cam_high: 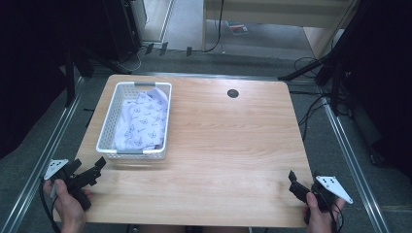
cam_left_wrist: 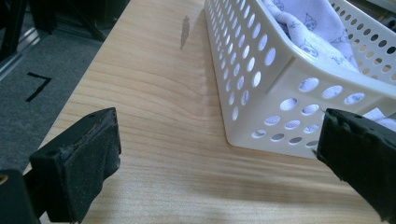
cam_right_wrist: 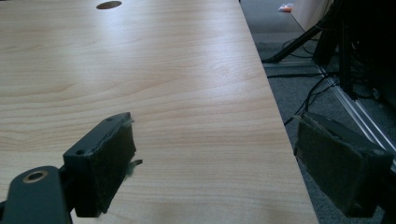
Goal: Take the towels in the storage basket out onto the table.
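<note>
High view: white basket (cam_high: 109,145) holding patterned cloth (cam_high: 143,119) on table (cam_high: 228,141).

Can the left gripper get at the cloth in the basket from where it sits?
Probably yes. The left gripper is open beside the basket's near corner, the basket has no lid, and the cloth lies exposed. It would need to lift over the rim first.

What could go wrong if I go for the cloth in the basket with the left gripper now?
The left gripper sits open just outside the white basket's near corner; a low approach could likely shove the light basket instead of clearing its rim. The patterned cloth lies bunched, so a pinch may lift only part and drag the basket along. The right gripper is by the table's right edge, far from steadying it.
</note>
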`<state>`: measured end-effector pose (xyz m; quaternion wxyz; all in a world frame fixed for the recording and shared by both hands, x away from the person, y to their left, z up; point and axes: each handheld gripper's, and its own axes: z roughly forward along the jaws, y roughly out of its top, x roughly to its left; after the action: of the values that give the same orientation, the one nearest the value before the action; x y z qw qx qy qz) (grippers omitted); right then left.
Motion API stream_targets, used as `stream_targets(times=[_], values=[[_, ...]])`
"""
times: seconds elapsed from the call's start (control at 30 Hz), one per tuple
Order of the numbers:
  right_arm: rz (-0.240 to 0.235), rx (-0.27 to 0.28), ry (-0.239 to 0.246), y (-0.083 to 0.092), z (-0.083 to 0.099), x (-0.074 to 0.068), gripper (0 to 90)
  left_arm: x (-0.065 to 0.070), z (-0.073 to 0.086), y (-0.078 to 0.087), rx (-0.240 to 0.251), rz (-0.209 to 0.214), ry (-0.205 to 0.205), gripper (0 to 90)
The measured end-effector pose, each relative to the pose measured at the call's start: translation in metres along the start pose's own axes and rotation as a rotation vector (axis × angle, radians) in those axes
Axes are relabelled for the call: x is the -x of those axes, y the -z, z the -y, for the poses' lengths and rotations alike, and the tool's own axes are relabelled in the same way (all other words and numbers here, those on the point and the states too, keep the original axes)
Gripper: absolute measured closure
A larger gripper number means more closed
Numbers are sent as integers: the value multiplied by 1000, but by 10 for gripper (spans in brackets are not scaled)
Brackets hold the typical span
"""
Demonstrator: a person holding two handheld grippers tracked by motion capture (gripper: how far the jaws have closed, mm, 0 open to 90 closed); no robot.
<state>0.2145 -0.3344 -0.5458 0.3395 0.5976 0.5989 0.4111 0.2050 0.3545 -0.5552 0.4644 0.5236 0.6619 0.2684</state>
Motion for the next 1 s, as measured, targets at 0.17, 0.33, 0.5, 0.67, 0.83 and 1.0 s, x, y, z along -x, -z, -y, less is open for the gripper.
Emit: stream_targets(times=[0.17, 0.33, 0.5, 0.67, 0.83, 1.0], values=[[-10, 4, 9, -1, 0, 0, 131, 0, 0, 2, 13, 0, -7, 4], [-10, 8, 5, -1, 0, 0, 131, 0, 0, 2, 24, 4, -22, 4], [-10, 13, 7, 0, 0, 0, 131, -1, -10, 13, 43, -5, -49, 4], [-19, 3, 11, -3, -1, -1, 132, 8, -21, 20, 12, 18, -110, 4], [-24, -5, -5, -5, -3, 1, 131, 14, -31, 22, -19, 18, -99, 3], [-39, -15, -21, -6, -3, 3, 132, 36, -48, 24, -76, 67, -186, 3]])
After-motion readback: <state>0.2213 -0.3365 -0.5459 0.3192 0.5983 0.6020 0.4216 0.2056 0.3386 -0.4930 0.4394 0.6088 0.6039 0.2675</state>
